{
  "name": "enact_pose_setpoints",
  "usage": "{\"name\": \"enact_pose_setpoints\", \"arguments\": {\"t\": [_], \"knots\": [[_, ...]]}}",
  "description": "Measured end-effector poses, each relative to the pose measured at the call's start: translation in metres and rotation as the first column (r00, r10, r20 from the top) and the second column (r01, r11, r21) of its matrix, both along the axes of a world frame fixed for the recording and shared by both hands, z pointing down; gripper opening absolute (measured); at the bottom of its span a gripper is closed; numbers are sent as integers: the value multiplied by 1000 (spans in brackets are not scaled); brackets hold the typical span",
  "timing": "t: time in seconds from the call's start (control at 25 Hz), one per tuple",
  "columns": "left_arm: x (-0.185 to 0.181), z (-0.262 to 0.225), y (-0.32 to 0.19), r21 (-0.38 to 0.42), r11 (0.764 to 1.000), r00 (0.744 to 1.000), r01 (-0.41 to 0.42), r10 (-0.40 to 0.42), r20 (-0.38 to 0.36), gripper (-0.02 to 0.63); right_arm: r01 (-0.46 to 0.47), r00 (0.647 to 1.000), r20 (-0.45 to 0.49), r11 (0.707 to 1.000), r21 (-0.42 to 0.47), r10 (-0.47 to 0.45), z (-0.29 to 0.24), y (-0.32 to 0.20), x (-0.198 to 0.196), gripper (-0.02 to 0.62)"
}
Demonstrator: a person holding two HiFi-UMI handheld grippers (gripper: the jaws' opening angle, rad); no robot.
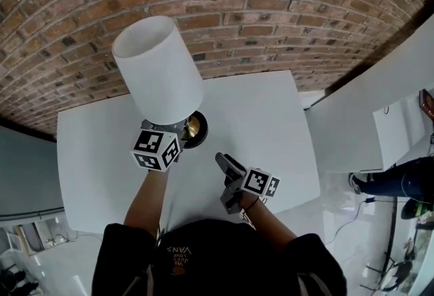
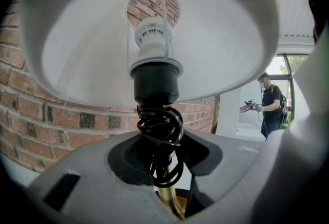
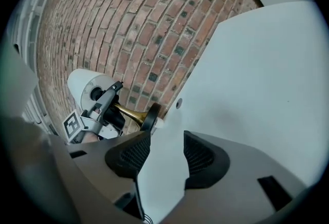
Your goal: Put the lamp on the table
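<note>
The lamp [image 1: 159, 74] stands up near the back edge of the bench [image 1: 264, 118]. Its base [image 1: 196, 130] looks down or almost down; I cannot tell which. The left tool [image 2: 167, 192] squeezes its gold stem [image 2: 168, 203]. The right tool [image 3: 162, 159] is open and empty, nearer the front edge. Letting go is left.

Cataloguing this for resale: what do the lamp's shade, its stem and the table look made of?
Shade: white, matte, probably fabric or plastic; no weave visible. Stem: polished brass-look metal, golden and reflective. Table: smooth white top, likely laminate or painted board.
</note>
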State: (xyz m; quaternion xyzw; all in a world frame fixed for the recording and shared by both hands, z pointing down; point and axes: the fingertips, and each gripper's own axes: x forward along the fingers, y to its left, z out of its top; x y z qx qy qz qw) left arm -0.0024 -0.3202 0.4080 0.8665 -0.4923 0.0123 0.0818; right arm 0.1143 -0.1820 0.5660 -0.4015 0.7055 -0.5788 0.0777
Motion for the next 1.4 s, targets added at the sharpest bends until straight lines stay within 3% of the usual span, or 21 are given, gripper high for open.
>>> {"name": "enact_pose_setpoints", "arguments": {"t": [0.24, 0.68, 0.92, 1.2, 1.4], "knots": [[-9, 15, -34, 57, 997, 999, 51, -52, 3, 151, -58, 998, -28, 998, -22, 57, 12, -3, 24, 191], [-1, 55, -82, 147, 987, 994, 64, -77, 82, 152, -161, 984, -84, 985, -54, 156, 35, -21, 73, 183], [0, 72, -100, 168, 983, 991, 79, -96, 94, 150, -167, 983, -82, 983, -75, 161, 45, -25, 80, 181], [5, 89, -113, 205, 975, 978, 90, -125, 168, 150, -174, 981, -105, 981, -85, 165, 57, -32, 94, 179], [5, 91, -115, 254, 963, 979, 87, -130, 158, 150, -173, 980, -117, 981, -87, 162, 61, -39, 99, 179]]}}
